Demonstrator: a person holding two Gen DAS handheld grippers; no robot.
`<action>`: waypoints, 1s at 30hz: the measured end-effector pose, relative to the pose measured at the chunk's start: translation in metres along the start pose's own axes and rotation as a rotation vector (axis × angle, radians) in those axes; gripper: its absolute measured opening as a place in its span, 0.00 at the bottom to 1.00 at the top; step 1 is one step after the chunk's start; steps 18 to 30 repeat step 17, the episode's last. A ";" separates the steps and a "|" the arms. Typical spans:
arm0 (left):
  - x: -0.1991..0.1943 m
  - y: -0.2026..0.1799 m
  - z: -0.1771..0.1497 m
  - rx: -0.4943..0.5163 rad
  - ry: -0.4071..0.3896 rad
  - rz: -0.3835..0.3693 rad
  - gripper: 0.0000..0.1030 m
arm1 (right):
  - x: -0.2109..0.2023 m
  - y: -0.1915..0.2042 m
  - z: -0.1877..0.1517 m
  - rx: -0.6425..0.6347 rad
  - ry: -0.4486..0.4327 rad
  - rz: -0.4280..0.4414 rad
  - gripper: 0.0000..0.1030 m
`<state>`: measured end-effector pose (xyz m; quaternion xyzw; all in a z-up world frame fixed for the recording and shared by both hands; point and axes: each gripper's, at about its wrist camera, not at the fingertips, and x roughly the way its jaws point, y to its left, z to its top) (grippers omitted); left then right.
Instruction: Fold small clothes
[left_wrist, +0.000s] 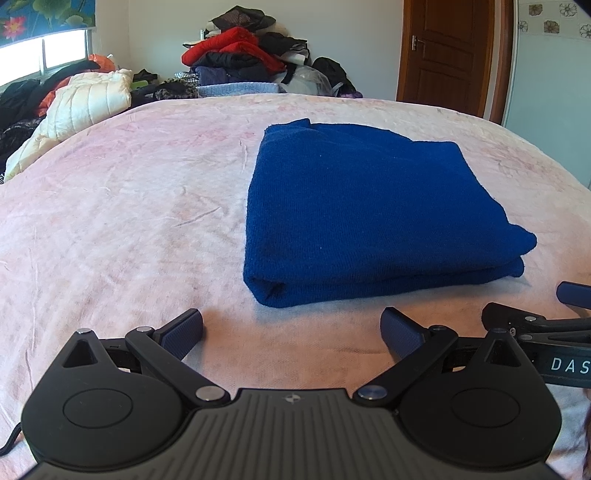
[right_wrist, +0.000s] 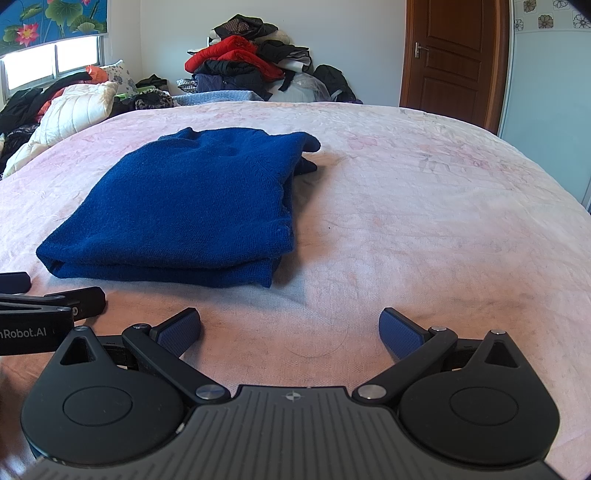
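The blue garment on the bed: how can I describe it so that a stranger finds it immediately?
Start from the wide pink bedspread that fills the room. On its open middle, in front of both open grippers, lies the blue garment, folded into a flat rectangle. It lies alone, unlike the mixed heap of clothes piled against the far wall.

Bed (left_wrist: 129, 221), covered by a pale pink, faintly patterned, lightly creased blanket (right_wrist: 424, 221). On it: one blue knit garment (left_wrist: 362, 210), folded into a flat rectangular stack, lying just ahead of the left gripper (left_wrist: 291, 332) and slightly to its right; ahead and to the left of the right gripper (right_wrist: 290, 330). At the far left edge: a cream quilted item (left_wrist: 81, 107). Along the far edge: a heap of mixed clothes (right_wrist: 251, 62), red, black and grey.
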<state>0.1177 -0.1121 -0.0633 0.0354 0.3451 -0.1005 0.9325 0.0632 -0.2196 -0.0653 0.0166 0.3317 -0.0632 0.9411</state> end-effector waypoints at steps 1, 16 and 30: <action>0.000 -0.001 0.000 0.003 0.001 0.003 1.00 | 0.000 0.000 0.000 0.000 0.000 0.000 0.98; 0.000 -0.001 0.000 -0.002 -0.001 0.023 1.00 | -0.001 0.000 0.000 0.001 -0.001 0.000 0.98; 0.000 -0.001 0.000 -0.003 -0.001 0.021 1.00 | -0.001 0.000 0.000 0.002 -0.001 0.001 0.98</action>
